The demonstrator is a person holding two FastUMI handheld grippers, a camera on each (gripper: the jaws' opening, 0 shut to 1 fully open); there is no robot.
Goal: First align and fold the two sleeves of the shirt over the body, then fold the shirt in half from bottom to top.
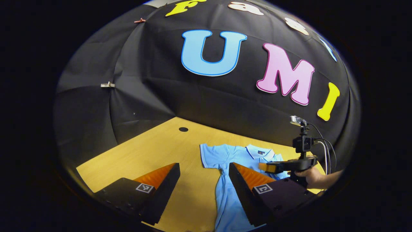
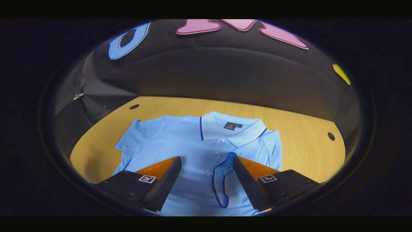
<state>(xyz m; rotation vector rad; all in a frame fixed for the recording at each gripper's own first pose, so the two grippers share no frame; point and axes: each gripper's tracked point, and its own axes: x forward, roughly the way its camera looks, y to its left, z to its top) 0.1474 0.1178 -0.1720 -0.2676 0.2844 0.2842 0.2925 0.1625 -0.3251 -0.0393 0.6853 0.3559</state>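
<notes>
A light blue polo shirt (image 2: 193, 145) lies face up on the wooden table (image 2: 305, 145), collar toward the wall. One sleeve (image 2: 222, 183), edged with a dark trim, is folded over the body. The other sleeve (image 2: 135, 135) is spread out flat on the table. My right gripper (image 2: 206, 159) hovers open over the chest, with the button placket between its fingers. My left gripper (image 1: 204, 166) is open above the table at the edge of the shirt (image 1: 225, 154), beside the spread sleeve (image 1: 209, 154). The left gripper view also shows the right gripper (image 1: 268, 167), held by a hand (image 1: 310, 177).
The table (image 1: 145, 151) has small round holes, one near the back (image 1: 183, 129) and two more toward its ends (image 2: 134, 106) (image 2: 331, 136). Black cloth walls stand close behind the table. Bare wood lies on both sides of the shirt.
</notes>
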